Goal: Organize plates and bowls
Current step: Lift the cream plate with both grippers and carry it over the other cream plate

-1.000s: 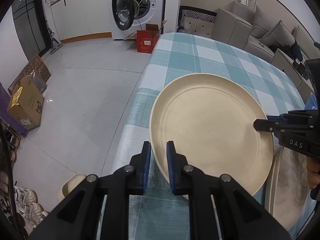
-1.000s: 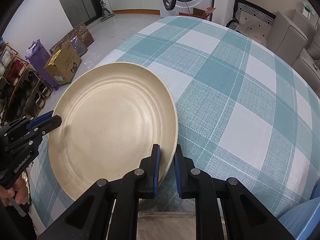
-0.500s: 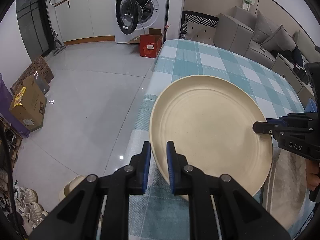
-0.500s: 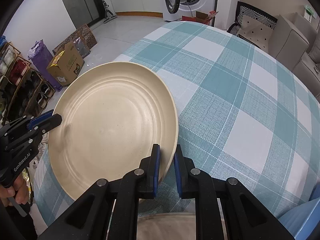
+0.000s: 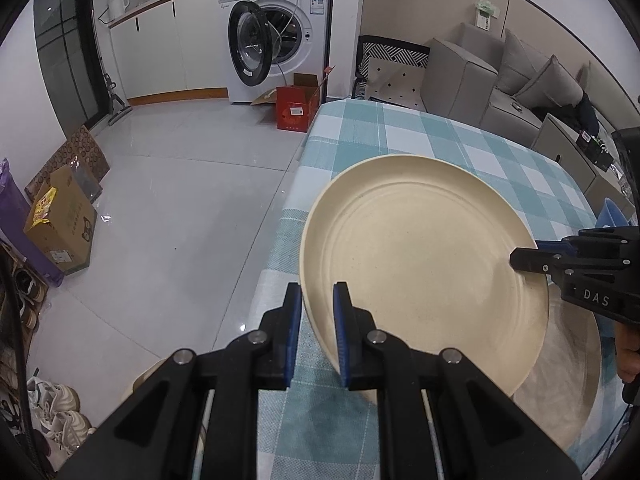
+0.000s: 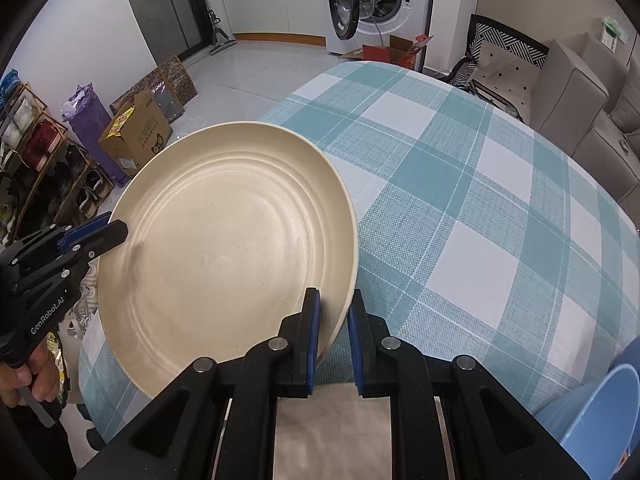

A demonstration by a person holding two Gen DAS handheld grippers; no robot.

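Above the table (image 6: 460, 208) with its teal-and-white checked cloth, 1 cream plate (image 5: 420, 256) is held clear of the surface by both claws. At the plate's left rim the left claw (image 5: 316, 332) is clenched on the edge, its blue pads on either side; the right claw (image 6: 333, 336) is clenched on the opposite rim in the same way. Under the raised plate, near the table's front edge, a 2nd pale plate (image 5: 576, 360) lies flat on the cloth. Just beside the right claw, a blue bowl (image 6: 600, 404) shows at the frame's lower right corner.
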